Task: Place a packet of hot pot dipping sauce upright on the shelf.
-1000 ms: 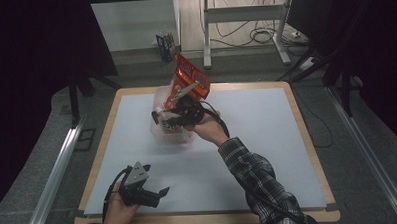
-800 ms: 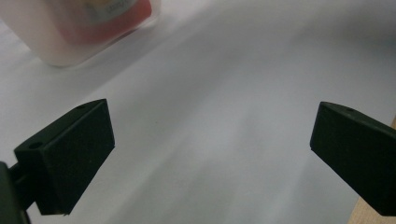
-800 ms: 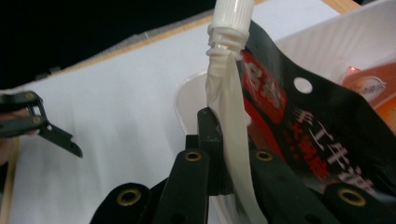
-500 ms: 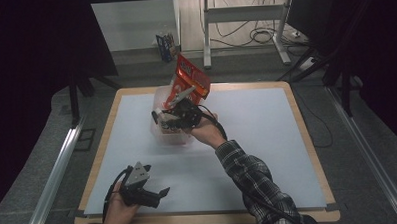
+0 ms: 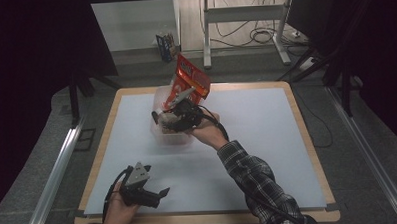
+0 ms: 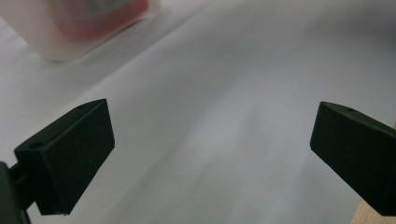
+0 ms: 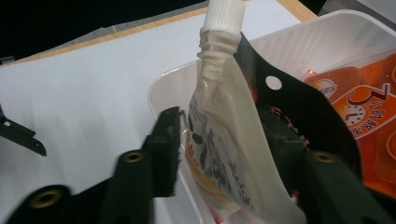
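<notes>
At the near left corner of the table (image 5: 268,154), the left gripper (image 5: 157,196) rests low over the white surface in the person's left hand (image 5: 117,212), well apart from everything else; in the left gripper view its two black jaws stand wide apart with only bare tabletop between them, so it is released and holds nothing. Farther in, toward the middle of the table's far half, sits a clear plastic tub (image 5: 162,136), and the same tub shows blurred at the top left of the left gripper view (image 6: 60,42). The right gripper (image 5: 169,118) hovers at the tub, held by the right hand (image 5: 207,134) on an arm in a plaid sleeve (image 5: 259,182). In the right gripper view a white spouted pouch (image 7: 224,140) with a white screw cap (image 7: 226,11) stands upright between the jaws, its lower end inside the tub (image 7: 327,37); the jaws have just been opening, and a gap shows between the left jaw and the pouch, so the grip looks let go. To the right of the pouch a black packet (image 7: 299,112) and an orange packet (image 7: 369,121) stand in the same tub; from above the orange packet (image 5: 193,79) pokes up out of it, tilted toward the far edge
</notes>
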`<state>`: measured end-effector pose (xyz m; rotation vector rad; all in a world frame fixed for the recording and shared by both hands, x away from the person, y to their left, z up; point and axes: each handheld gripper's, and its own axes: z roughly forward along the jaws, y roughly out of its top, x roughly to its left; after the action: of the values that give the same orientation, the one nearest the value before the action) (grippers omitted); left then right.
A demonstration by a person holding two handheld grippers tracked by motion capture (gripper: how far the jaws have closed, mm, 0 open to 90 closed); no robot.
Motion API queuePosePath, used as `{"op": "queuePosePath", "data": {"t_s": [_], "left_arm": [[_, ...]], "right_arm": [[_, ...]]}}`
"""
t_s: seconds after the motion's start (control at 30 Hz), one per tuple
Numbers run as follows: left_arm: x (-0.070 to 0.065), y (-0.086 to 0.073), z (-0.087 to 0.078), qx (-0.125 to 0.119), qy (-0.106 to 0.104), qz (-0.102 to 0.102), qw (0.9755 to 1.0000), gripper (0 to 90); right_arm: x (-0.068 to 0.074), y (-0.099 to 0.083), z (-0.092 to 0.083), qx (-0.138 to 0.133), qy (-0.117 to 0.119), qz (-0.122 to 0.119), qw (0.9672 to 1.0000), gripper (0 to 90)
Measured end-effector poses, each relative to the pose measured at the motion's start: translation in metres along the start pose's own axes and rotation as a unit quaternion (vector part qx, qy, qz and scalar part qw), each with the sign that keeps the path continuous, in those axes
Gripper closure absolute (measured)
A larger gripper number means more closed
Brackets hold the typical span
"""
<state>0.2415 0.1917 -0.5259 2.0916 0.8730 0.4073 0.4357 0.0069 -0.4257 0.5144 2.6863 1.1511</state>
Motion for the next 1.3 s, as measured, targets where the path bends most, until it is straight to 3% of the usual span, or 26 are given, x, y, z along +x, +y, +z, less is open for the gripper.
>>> {"op": "queuePosePath", "data": {"t_s": [0.23, 0.53, 1.07, 1.3], "left_arm": [[0.0, 0.0, 0.001, 0.003, 0.0, 0.003, 1.0, 0.0], [0.0, 0.0, 0.001, 0.002, 0.001, 0.003, 1.0, 0.0], [-0.001, 0.0, 0.001, 0.002, 0.0, 0.005, 1.0, 0.0], [-0.002, 0.0, 0.002, 0.003, 0.002, 0.01, 0.9999, 0.0]], "right_arm": [[0.0, -0.003, -0.007, -0.004, -0.002, -0.001, 1.0, 33.8], [0.001, -0.009, -0.009, -0.008, 0.005, -0.001, 1.0, 21.7], [0.002, -0.022, -0.022, -0.011, 0.011, 0.007, 0.9999, 10.4], [0.002, -0.028, -0.03, -0.017, 0.016, 0.025, 0.9994, 5.3]]}}
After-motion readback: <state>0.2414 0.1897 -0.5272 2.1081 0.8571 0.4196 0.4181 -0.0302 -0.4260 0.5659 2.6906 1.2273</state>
